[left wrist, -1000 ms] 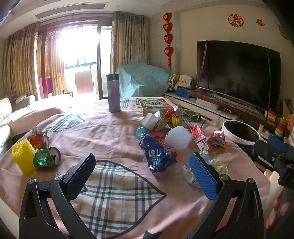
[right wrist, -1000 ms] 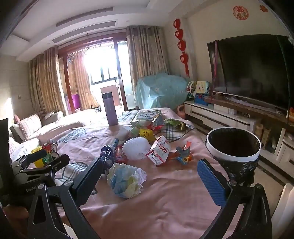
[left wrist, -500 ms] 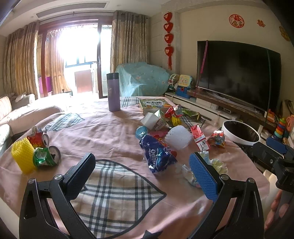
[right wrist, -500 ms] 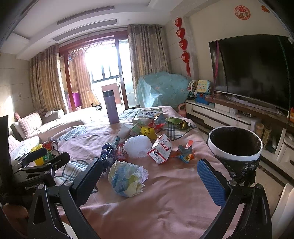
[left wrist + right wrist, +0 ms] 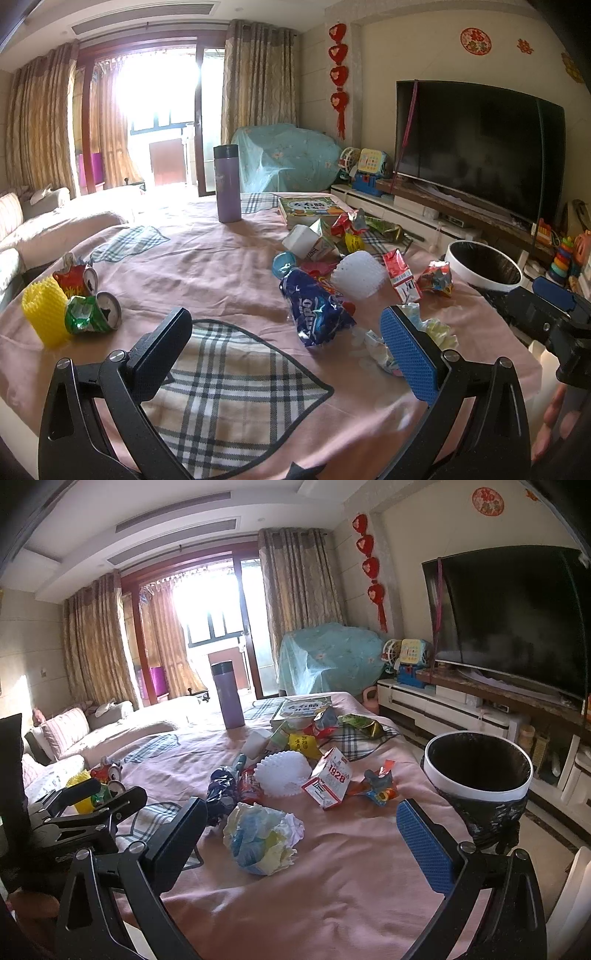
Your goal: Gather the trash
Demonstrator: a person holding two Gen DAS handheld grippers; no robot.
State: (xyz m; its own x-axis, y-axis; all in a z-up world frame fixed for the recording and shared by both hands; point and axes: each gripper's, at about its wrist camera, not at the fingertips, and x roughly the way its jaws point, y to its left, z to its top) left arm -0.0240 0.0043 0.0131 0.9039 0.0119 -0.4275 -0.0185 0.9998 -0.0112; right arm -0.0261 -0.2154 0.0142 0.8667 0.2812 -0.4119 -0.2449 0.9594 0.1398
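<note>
Very little has changed over the last second: the right claw (image 5: 303,843) has crept a little closer to the crumpled paper ball (image 5: 263,843), which now sits slightly larger between its fingers, while the left claw (image 5: 286,349) has hardly moved above the checked cloth (image 5: 229,387). Both claws stand wide apart and hold nothing. So the collecting has not truly begun; all the trash lies on the pink-covered worktop (image 5: 332,893). The paper ball is nearest the right claw, with the blue snack bag (image 5: 316,314), the white foam net (image 5: 282,775), the red-and-white carton (image 5: 328,781) and a small shiny wrapper (image 5: 376,786) just behind it. More wrappers cluster further back near the purple flask (image 5: 228,694), which is likely not rubbish. Two crushed cans (image 5: 94,310) and a yellow foam sleeve (image 5: 44,310) lie well apart on the left side. The bin (image 5: 478,775) stands open just beside the worktop on the right, so the paper ball looks the likely first pick, a short carry away
</note>
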